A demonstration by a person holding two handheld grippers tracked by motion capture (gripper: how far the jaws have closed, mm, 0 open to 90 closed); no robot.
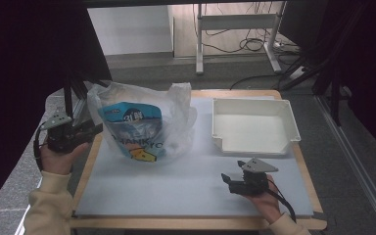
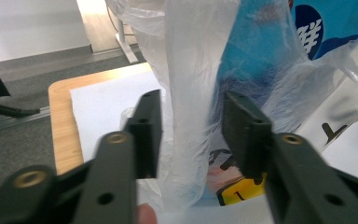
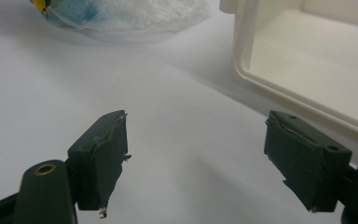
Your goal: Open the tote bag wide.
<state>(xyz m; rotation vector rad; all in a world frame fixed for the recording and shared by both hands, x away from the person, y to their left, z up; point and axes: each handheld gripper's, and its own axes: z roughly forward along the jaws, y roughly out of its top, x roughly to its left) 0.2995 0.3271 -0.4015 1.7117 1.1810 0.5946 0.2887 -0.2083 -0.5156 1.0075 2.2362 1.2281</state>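
Observation:
A clear plastic bag (image 1: pixel 176 115) stands at the mat's back left, with a blue snack packet (image 1: pixel 132 122) inside it. My left gripper (image 1: pixel 97 129) is at the bag's left side, held level. In the left gripper view a loose fold of the bag (image 2: pixel 191 70) hangs between the jaws of my left gripper (image 2: pixel 191 112), and the pads do not visibly press it; the blue packet (image 2: pixel 256 60) lies behind. My right gripper (image 1: pixel 228 179) rests low on the mat at the front right, open, with nothing between the jaws of the right gripper (image 3: pixel 196 130).
An empty white tray (image 1: pixel 254 147) sits at the back right, its near rim (image 3: pixel 261 81) just beyond my right gripper. A pale mat (image 1: pixel 176 186) covers the wooden table (image 1: pixel 85 171). Dark stands and cables lie on the floor behind.

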